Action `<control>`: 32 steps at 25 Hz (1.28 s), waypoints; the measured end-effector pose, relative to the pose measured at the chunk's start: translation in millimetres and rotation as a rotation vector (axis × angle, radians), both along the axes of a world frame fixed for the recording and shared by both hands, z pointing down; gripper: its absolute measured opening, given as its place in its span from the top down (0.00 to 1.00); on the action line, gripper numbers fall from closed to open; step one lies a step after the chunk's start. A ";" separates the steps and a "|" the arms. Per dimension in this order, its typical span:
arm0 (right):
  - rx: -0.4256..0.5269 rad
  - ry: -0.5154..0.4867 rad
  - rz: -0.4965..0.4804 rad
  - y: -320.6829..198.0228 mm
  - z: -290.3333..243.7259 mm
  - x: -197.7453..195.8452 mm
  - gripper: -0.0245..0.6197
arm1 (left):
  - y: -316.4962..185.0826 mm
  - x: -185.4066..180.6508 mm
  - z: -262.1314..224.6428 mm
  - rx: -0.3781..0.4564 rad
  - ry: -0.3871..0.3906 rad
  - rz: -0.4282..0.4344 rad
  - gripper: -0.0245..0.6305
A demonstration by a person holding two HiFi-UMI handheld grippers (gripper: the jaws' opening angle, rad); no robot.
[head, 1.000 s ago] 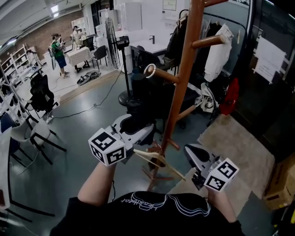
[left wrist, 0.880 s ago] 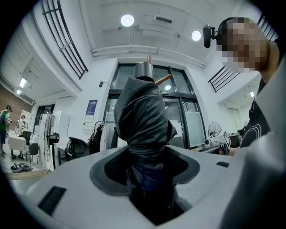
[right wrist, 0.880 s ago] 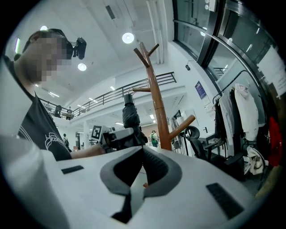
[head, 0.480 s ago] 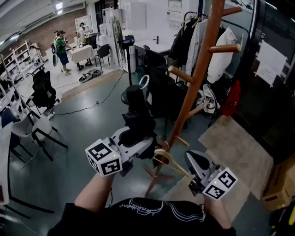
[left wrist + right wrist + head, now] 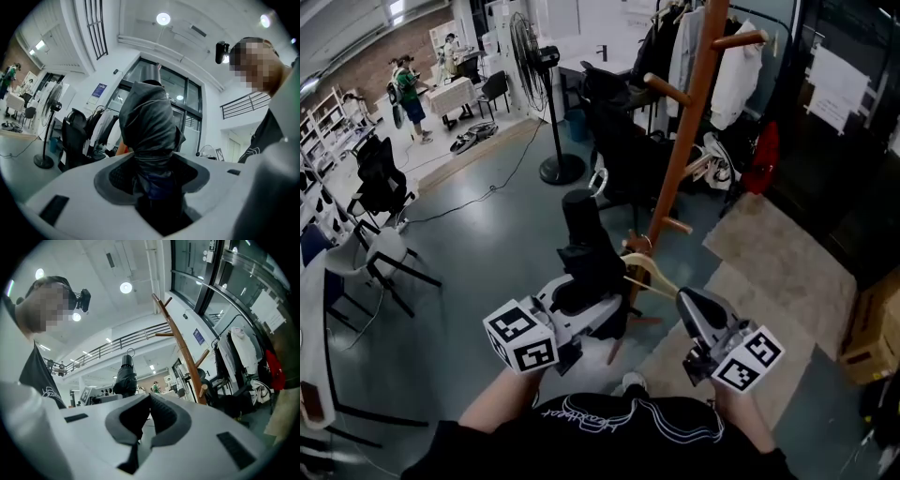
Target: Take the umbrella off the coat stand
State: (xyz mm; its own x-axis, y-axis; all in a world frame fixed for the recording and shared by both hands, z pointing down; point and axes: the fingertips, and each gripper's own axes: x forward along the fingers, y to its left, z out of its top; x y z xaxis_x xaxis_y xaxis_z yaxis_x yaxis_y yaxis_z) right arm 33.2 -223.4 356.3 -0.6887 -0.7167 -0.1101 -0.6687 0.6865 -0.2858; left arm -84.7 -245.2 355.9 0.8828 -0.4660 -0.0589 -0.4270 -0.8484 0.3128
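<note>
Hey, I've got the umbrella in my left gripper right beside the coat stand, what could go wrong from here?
The umbrella stands tall above the left gripper, gripped low down, so it might tip or slip. The loop at its top and the wooden hanger on the coat stand are close, so a careless swing could snag one on the other.

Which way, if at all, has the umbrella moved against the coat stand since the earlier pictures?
Yes: the umbrella has come off and dropped down-left of the coat stand.
</note>
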 end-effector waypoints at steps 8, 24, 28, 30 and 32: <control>-0.022 -0.019 0.049 50.5 13.2 -11.8 0.97 | 58.9 -4.6 19.2 -0.037 0.000 0.053 0.62; -0.036 -0.025 0.076 91.0 13.8 -26.9 0.97 | 101.1 -14.7 16.6 -0.039 -0.012 0.086 0.62; -0.045 -0.026 0.072 90.6 14.3 -24.6 0.96 | 100.9 -11.8 18.0 -0.048 -0.019 0.083 0.62; -0.050 -0.025 0.071 90.2 15.6 -22.8 0.97 | 100.9 -10.0 20.1 -0.054 -0.021 0.083 0.62; -0.052 -0.027 0.071 89.6 16.1 -23.7 0.96 | 100.7 -10.1 21.5 -0.059 -0.023 0.085 0.62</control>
State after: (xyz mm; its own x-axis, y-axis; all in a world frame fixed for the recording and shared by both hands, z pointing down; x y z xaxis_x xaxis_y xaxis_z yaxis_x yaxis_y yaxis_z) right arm 9.5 -133.7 372.4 -0.6329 -0.7691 -0.0889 -0.7070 0.6209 -0.3384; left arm -94.9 -144.5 377.4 0.9201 -0.3915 -0.0126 -0.3621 -0.8624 0.3538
